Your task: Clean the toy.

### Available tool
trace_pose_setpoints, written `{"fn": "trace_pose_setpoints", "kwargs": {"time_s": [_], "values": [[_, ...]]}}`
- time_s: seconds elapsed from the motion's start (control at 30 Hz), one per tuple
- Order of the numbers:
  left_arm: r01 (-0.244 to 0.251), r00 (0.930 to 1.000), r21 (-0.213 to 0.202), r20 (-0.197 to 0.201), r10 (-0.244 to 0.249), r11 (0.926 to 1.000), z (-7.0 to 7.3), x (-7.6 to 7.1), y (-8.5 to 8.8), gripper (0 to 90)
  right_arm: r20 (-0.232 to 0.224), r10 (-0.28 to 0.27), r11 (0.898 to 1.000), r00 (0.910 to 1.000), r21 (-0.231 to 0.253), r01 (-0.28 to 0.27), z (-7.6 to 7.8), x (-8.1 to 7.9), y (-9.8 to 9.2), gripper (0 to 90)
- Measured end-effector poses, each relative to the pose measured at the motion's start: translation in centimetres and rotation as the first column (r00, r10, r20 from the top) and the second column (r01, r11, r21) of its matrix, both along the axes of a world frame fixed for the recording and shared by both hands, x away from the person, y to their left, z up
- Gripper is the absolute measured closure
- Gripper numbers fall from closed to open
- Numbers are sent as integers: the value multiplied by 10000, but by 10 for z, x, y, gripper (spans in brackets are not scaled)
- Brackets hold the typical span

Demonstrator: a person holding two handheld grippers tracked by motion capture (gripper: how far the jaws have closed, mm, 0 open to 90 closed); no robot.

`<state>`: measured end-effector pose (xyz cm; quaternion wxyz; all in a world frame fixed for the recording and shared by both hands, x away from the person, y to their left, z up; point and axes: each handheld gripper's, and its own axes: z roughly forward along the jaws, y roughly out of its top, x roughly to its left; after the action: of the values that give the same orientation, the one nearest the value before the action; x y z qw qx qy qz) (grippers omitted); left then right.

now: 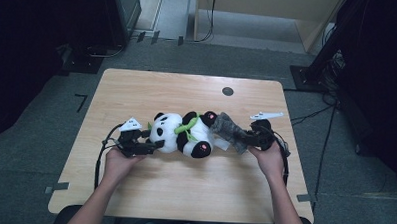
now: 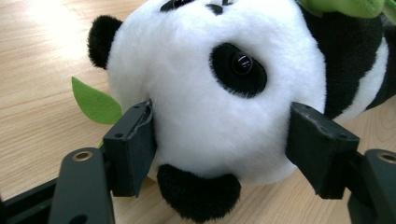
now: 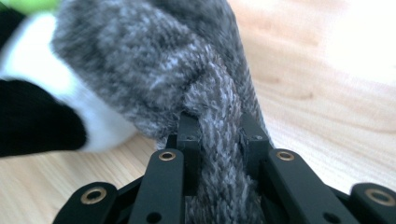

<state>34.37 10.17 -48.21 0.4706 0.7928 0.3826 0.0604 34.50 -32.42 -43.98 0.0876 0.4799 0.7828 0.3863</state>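
Note:
A black-and-white panda plush [image 1: 183,133] with a green scarf lies on its side in the middle of the wooden table [image 1: 183,191]. My left gripper [image 1: 153,140] sits at its head; in the left gripper view the pads [image 2: 135,140] rest against both sides of the white head [image 2: 219,84], and a green leaf [image 2: 93,102] pokes out beside it. A grey knitted sock [image 1: 230,129] covers the panda's far end. My right gripper [image 1: 248,136] is shut on it, a twisted strand of the sock [image 3: 154,60] pinched tight between its jaws [image 3: 217,126].
A small dark round hole [image 1: 227,91] sits near the table's far edge. Bare wood lies in front of and behind the panda. Dark stands and cables [image 1: 313,71] surround the table on the grey floor.

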Motion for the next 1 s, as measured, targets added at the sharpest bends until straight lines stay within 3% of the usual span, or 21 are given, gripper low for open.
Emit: {"fn": "trace_pose_setpoints", "kwargs": {"time_s": [0.13,0.3,0.37,0.4,0.5,0.53,0.67,0.83,1.0], "values": [[232,9995,-203,-186,-236,9995,-3,2,-1,170,308,208,9997,9993,141,-212,16,-5,6,764],[261,9996,-137,-77,-262,9996,-4,1,-5,81,457,497,9985,9977,204,-507,26,-9,18,766],[473,9984,81,310,-476,9988,-7,0,-8,62,479,690,9974,9965,170,-699,28,-10,26,766],[473,9984,81,310,-476,9988,-7,0,-8,49,479,690,9974,9965,170,-699,28,-10,26,766],[548,9961,552,667,-584,9970,-12,0,-12,19,442,839,9963,9955,136,-845,28,-8,33,767],[463,9946,882,889,-542,9950,-13,-2,-15,19,445,848,9962,9954,161,-856,28,-7,34,767],[150,9942,958,1050,-251,9953,-11,-5,-15,119,607,907,9953,9940,275,-925,35,-8,39,768],[13,9944,895,1050,-107,9960,-9,-6,-14,247,893,1041,9931,9905,454,-1085,58,-11,58,766],[-106,9963,662,853,49,9978,-5,-4,-13,302,1230,1859,9798,9748,508,-1933,75,-9,96,765]]}}
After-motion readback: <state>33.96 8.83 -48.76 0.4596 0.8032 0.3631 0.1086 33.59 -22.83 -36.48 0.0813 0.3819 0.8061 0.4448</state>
